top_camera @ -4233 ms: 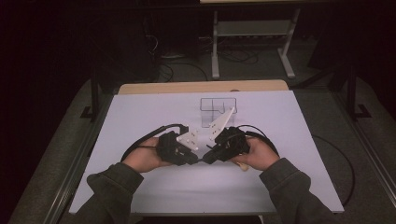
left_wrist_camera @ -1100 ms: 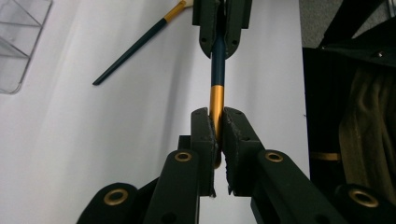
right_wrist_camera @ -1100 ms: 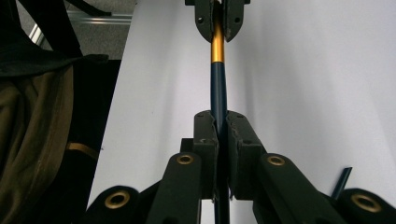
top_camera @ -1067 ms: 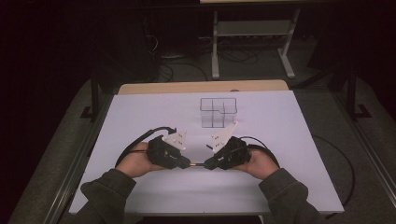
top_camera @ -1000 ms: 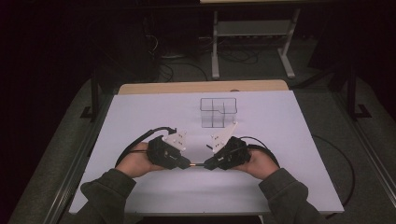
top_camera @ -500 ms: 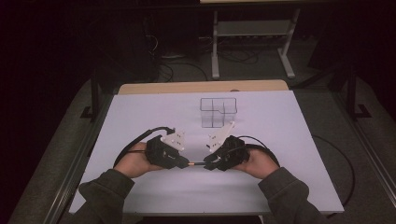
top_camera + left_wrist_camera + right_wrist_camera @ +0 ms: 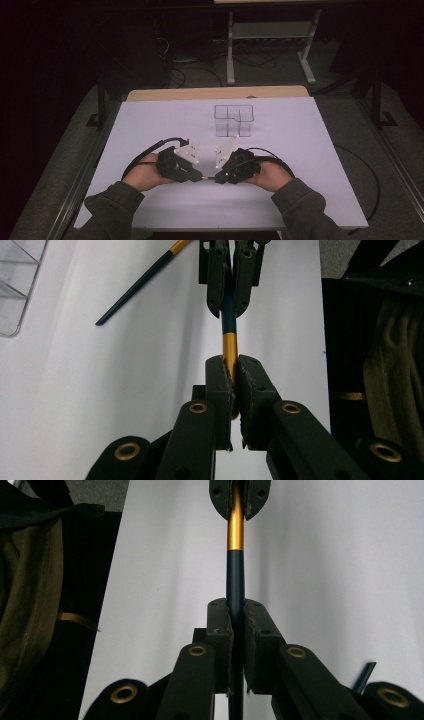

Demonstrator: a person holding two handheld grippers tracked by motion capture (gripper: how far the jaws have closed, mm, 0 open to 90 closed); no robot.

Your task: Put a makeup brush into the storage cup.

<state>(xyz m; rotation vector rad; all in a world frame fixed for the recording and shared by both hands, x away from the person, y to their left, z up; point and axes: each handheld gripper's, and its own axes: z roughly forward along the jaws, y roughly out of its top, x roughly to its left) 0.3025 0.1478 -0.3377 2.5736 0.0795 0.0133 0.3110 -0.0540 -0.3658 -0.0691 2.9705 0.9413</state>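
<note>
A slim pen (image 7: 209, 177) with a dark blue barrel and a gold section is held level between both grippers over the front middle of the white table (image 7: 300, 130). My left gripper (image 7: 199, 176) is shut on the gold part (image 7: 230, 347); its own jaws (image 7: 233, 372) press tight around it. My right gripper (image 7: 218, 178) is shut on the dark blue part (image 7: 236, 575), with its tips (image 7: 237, 615) closed on the barrel. The two grippers face each other tip to tip, a short stretch of pen between them.
A clear plastic organizer (image 7: 233, 120) with several compartments stands beyond the grippers; its corner is in the left gripper view (image 7: 15, 285). A second thin dark stick with a gold end (image 7: 140, 285) lies on the table beside the right gripper. Black cables (image 7: 150, 150) loop behind both hands.
Both grippers have come back from near the organizer toward the table's front. Over the last second they stay almost still, holding the pen between them.
</note>
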